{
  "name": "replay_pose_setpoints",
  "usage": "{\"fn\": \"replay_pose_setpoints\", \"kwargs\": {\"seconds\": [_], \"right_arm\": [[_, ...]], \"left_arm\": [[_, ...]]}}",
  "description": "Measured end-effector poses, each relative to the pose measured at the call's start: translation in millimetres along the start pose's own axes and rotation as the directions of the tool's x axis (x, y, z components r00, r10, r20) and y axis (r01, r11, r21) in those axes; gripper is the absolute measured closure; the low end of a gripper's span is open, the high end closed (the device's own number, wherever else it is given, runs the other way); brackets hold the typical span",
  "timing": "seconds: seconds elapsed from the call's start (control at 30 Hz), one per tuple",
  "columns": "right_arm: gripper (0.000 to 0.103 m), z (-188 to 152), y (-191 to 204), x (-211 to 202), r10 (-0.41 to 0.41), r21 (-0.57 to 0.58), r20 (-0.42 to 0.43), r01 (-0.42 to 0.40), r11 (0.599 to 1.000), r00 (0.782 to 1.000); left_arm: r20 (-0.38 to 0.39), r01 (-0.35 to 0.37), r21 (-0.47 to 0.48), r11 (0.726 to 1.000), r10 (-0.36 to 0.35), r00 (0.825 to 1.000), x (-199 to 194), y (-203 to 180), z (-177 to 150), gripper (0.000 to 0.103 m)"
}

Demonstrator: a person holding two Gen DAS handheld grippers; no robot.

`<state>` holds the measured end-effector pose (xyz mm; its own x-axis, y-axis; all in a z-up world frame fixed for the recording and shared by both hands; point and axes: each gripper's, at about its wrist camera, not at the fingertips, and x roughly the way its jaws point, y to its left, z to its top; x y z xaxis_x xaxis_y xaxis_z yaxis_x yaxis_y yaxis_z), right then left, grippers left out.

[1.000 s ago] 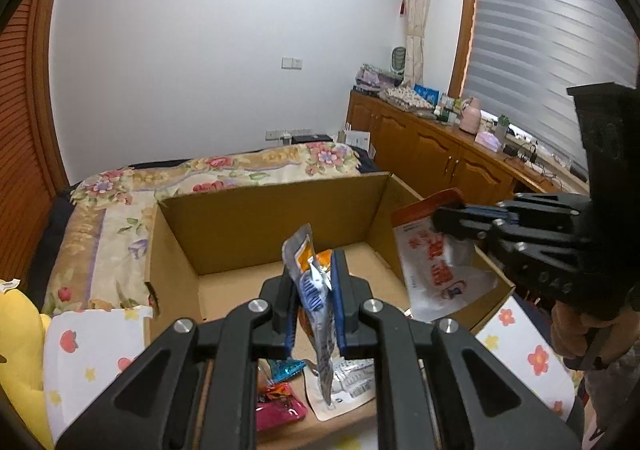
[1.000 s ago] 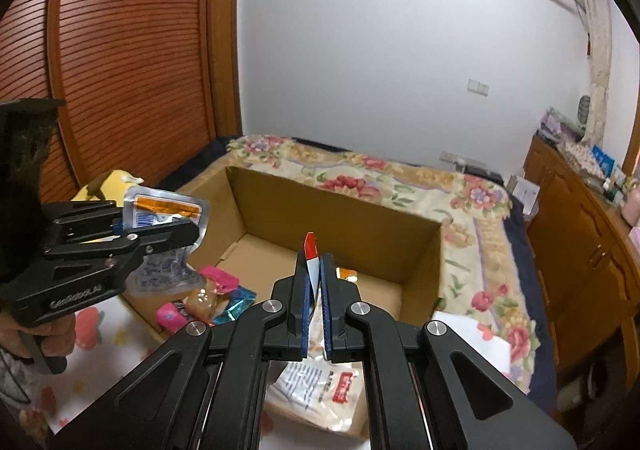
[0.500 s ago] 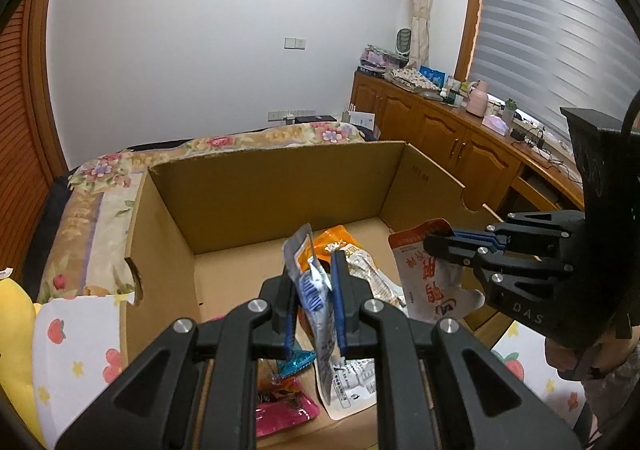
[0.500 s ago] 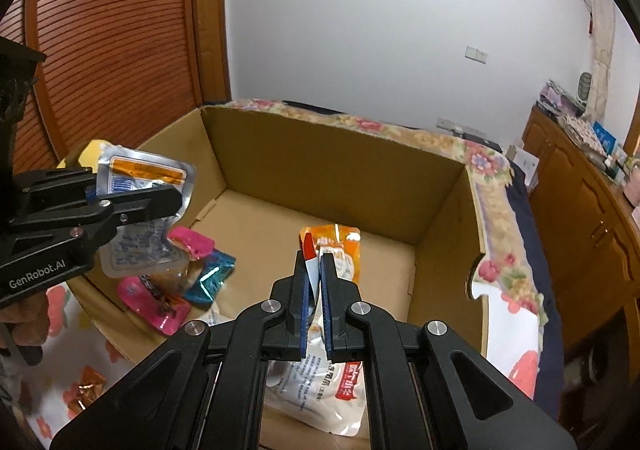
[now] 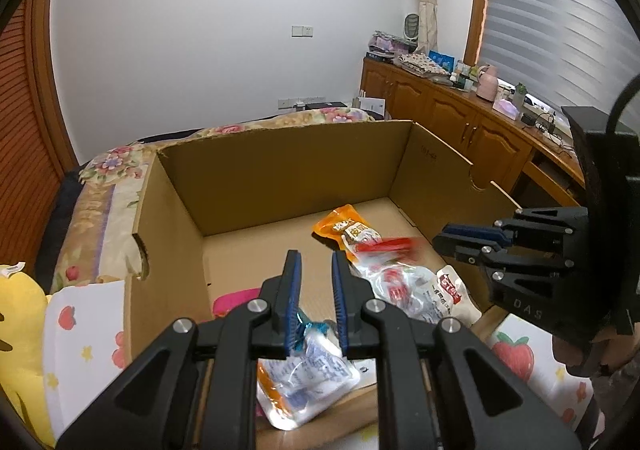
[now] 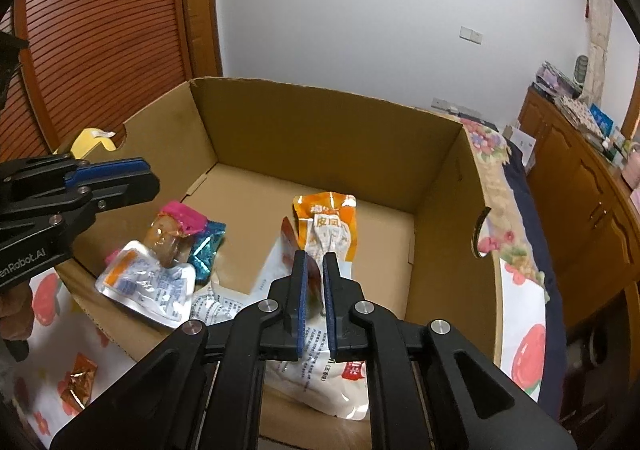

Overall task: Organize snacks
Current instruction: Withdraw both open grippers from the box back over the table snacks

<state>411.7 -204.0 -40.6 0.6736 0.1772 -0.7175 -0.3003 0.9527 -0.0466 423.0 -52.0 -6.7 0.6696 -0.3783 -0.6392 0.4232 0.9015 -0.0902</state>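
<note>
An open cardboard box [image 5: 280,177] [image 6: 328,129] holds several snack packs. My left gripper [image 5: 314,270] is open over the box's near edge; the silver-and-orange pouch [image 5: 304,382] [image 6: 148,286] lies loose below it. My right gripper [image 6: 314,266] is open; the white-and-red packet [image 6: 320,362] [image 5: 400,286] is blurred and falling just under its jaws. An orange pack [image 6: 330,221] [image 5: 348,228] lies on the box floor. Pink [image 6: 182,215] and teal [image 6: 208,250] packs lie at the left. Each gripper shows in the other's view: the right one [image 5: 460,242], the left one [image 6: 120,177].
The box sits on a strawberry-print cloth [image 6: 524,350] [image 5: 80,330]. A small orange wrapper [image 6: 80,382] lies on the cloth outside the box. A yellow soft toy [image 5: 16,330] is at the left, a floral bed [image 5: 112,169] behind, and wooden cabinets [image 5: 460,121] at the right.
Both grippers opened and dropped their packs into the box: the silver-orange pouch fell from the left, the white-red packet from the right. Both moved lower over the box.
</note>
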Motion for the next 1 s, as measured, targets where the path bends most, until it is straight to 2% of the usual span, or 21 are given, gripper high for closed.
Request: {"fn": "replay_pose_setpoints", "kwargs": {"seconds": [0.1,0.23,0.33,0.4,0.53,0.6,0.83,0.9,0.93,1.0], "right_arm": [[0.068,0,1,-7,-0.014,0.008,0.008,0.014,1.000,1.000],[0.065,2,-1,-25,-0.012,0.029,0.033,0.011,1.000,0.999],[0.053,1,0,-47,-0.013,0.037,0.063,0.010,0.999,0.998],[0.041,-1,2,-63,-0.014,0.042,0.083,0.011,0.999,0.996],[0.024,-9,6,-95,-0.003,0.070,0.124,-0.006,0.998,0.992],[0.011,-14,8,-107,-0.012,0.082,0.138,0.001,0.997,0.990],[0.008,-35,22,-142,-0.041,0.107,0.155,0.024,0.994,0.987],[0.004,-41,28,-149,-0.045,0.108,0.158,0.028,0.994,0.986],[0.003,-46,30,-154,-0.045,0.110,0.161,0.027,0.994,0.986],[0.002,-52,34,-160,-0.044,0.116,0.164,0.025,0.993,0.986]], "left_arm": [[0.008,-0.014,0.010,1.000,0.014,1.000,-10,-2,1,0.087],[0.020,-0.027,0.024,0.999,0.027,0.999,-27,-4,3,0.084],[0.036,-0.036,0.029,0.999,0.035,0.999,-44,-6,3,0.078],[0.049,-0.042,0.032,0.999,0.040,0.998,-59,-9,2,0.065],[0.065,-0.055,0.047,0.997,0.052,0.997,-83,-14,-3,0.062],[0.070,-0.060,0.049,0.997,0.057,0.996,-93,-18,-6,0.057],[0.067,-0.081,0.063,0.995,0.077,0.995,-127,-27,-28,0.050],[0.063,-0.084,0.063,0.994,0.081,0.995,-133,-31,-36,0.047],[0.059,-0.084,0.060,0.995,0.080,0.995,-135,-32,-39,0.044],[0.059,-0.081,0.054,0.995,0.078,0.995,-141,-35,-48,0.021]]}}
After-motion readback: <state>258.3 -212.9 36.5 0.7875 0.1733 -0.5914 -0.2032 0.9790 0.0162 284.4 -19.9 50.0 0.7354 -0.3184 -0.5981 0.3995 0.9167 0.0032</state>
